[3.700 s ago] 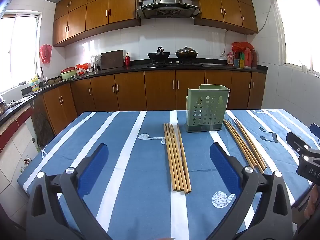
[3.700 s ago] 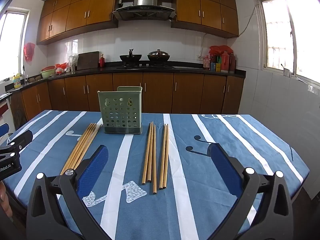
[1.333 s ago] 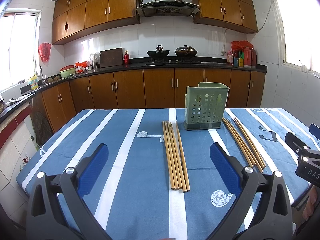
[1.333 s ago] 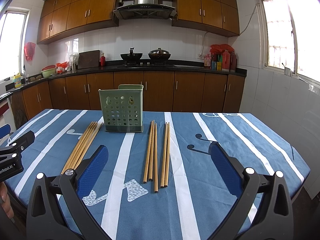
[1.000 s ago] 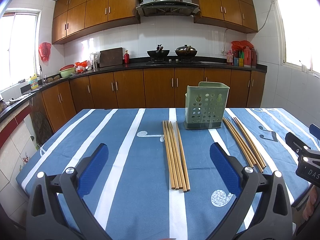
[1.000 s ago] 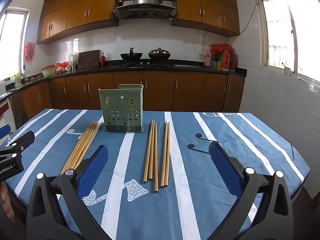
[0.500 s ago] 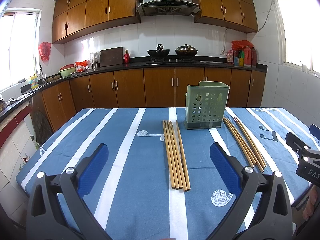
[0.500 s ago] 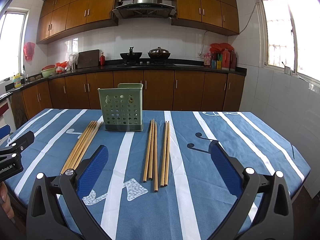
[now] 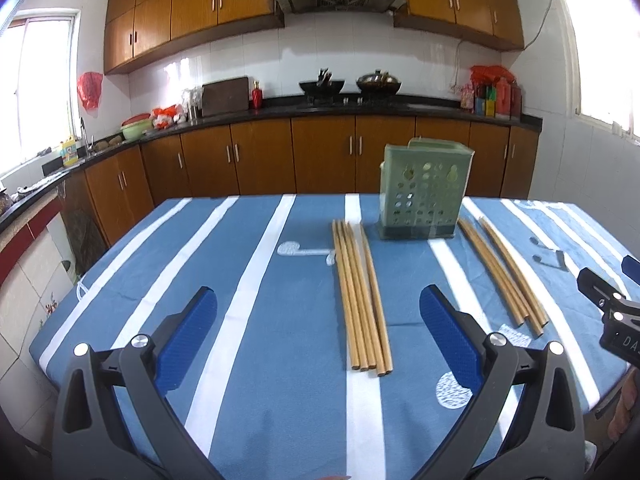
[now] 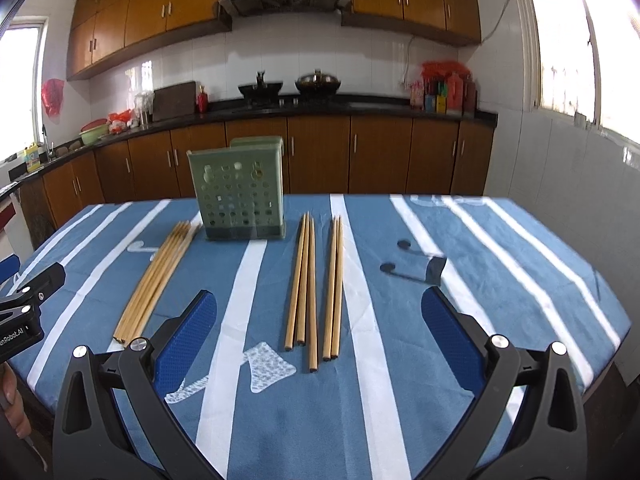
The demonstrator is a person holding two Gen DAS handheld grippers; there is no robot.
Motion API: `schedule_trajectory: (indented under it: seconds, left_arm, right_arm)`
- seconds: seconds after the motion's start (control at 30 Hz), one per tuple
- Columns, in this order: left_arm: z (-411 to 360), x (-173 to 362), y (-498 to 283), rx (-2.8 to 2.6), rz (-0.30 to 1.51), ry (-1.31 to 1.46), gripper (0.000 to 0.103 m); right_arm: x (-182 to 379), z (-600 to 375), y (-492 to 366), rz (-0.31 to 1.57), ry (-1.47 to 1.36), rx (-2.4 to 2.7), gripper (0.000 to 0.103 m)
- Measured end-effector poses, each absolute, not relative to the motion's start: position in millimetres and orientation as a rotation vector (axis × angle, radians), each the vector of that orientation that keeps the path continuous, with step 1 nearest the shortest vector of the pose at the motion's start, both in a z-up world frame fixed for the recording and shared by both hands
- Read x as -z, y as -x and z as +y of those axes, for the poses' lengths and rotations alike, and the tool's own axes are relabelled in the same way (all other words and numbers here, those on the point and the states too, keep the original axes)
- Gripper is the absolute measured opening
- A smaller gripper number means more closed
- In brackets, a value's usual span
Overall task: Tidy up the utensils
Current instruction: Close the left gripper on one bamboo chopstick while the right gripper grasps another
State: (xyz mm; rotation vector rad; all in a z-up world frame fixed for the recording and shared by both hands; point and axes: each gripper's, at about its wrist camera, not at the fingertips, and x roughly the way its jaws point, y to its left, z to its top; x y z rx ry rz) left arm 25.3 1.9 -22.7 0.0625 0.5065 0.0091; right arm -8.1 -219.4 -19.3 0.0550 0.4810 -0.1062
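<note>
Since half a second ago, a small advance: green holder (image 9: 424,194) a little larger and higher in the left-wrist frame, slight motion blur on both views, nothing on the table displaced. Left gripper (image 9: 318,322) spread wide and empty, low in frame, with the left bundle of chopsticks (image 9: 362,294) lying between its blue pads (image 9: 188,332) but further off, not touched. Right gripper (image 10: 318,322) likewise released and empty, facing the right bundle of chopsticks (image 10: 314,280) at centre frame. Holder upright at upper centre on the blue striped tablecloth (image 10: 460,240), flanked by both bundles, apparently with nothing in it yet. Probably the start of the approach only; no chopstick picked up, whole sorting job left to do. Next likely need: lowering over one bundle and closing on a few sticks.
</note>
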Motion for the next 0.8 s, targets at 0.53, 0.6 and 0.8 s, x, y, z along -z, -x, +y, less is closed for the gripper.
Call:
schedule_trajectory:
  seconds: [0.53,0.6,0.8]
  left_arm:
    - [48,50,-83,-0.044,0.714,0.064,0.099]
    - [50,50,-89,-0.039,0.721,0.066,0.094]
    - [47,57,-103,-0.004,0.753,0.047,0.075]
  right_arm:
    - [58,-270,-80,0.772,-0.207,0.133,0.045]
    - [67,-271,-95,0.810,-0.211,0.120,0.037]
    - [82,-271,-117,0.883,-0.218,0.090,0.022]
